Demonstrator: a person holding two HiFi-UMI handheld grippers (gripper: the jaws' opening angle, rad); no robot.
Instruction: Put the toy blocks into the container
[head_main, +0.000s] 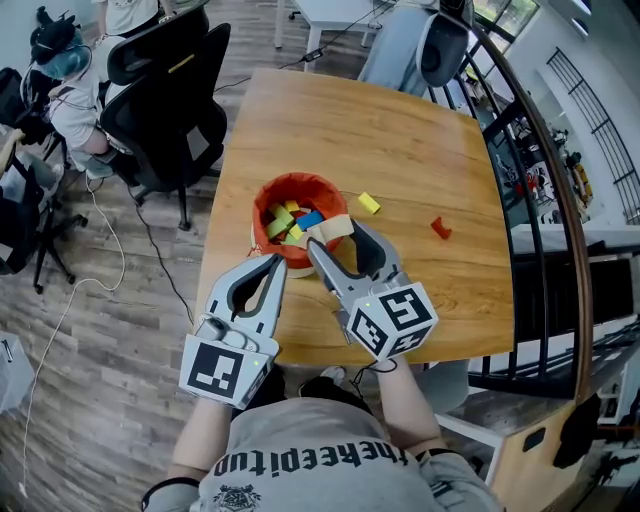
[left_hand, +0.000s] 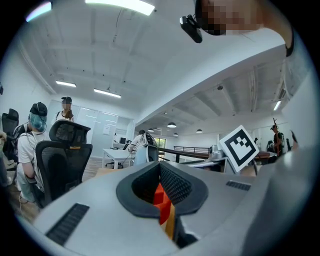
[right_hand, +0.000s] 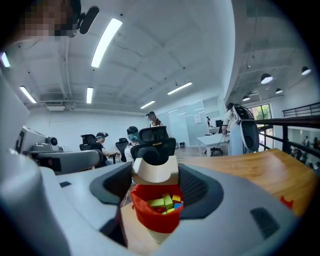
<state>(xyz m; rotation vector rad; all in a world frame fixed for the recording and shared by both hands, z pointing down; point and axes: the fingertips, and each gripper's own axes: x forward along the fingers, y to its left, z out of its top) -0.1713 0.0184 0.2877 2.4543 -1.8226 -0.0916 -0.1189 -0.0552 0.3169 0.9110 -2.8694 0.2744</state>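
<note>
At the centre of the head view, the right gripper (head_main: 338, 238) is clenched on a cream arch block (head_main: 332, 229), holding it at the lower right rim of the orange bucket (head_main: 300, 180). The bucket stands mid-table with yellow, green and blue blocks (head_main: 290, 220) inside. Just below the bucket's left side, the left gripper (head_main: 276, 263) has its jaws pressed together on nothing. On the wooden table (head_main: 400, 130), a yellow block (head_main: 369, 203) lies right of the bucket, and a red block (head_main: 440, 228) lies further right
</note>
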